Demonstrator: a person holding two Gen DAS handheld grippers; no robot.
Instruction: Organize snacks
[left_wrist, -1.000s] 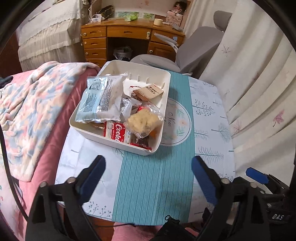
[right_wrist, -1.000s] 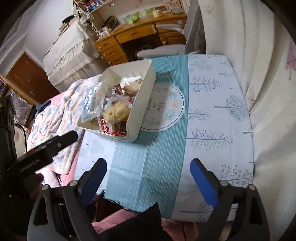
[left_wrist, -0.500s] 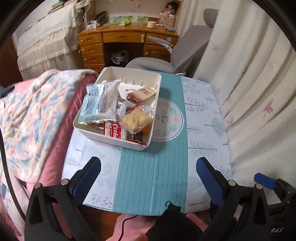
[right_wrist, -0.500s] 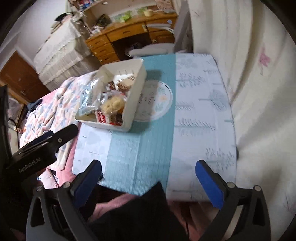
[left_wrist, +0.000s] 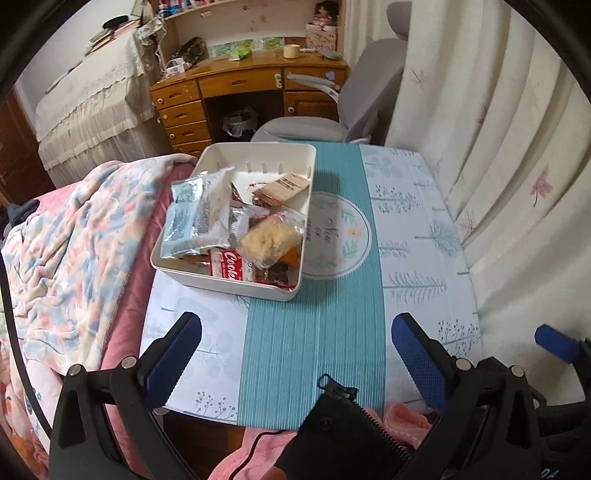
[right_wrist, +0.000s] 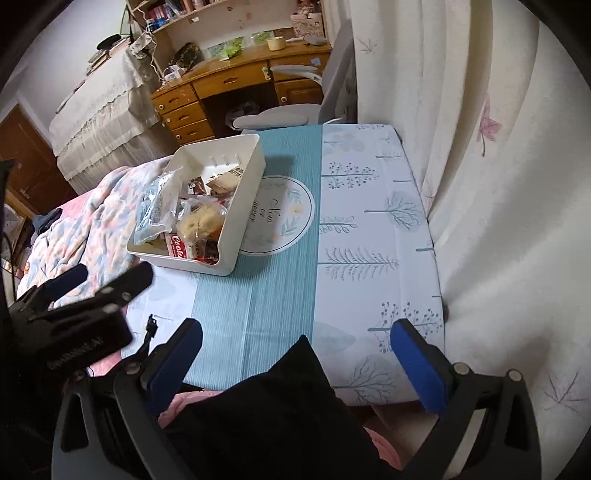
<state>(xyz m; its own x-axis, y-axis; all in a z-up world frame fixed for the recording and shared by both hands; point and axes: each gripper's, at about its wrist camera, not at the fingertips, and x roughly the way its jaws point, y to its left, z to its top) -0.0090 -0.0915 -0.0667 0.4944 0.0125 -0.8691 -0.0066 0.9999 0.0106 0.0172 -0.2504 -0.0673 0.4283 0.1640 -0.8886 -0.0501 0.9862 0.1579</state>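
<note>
Soft, even daylight, mild fisheye warp

Both views are moderately bright and flat; the curtain (left_wrist: 498, 155) on the right glows palest. The white bin (left_wrist: 236, 284) casts a soft shadow on the teal cloth toward the upper right. Black vignette rings the corners and straight edges bow. At left of the right wrist view, the left gripper (right_wrist: 92, 284) is motion-blurred.

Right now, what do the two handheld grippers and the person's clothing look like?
Both the left gripper and right gripper have black frames with silver rivets and blue ribbed pads. The left body, seen from the right wrist, bears blurred white lettering. A dark zippered garment over pink fabric shows below.
</note>
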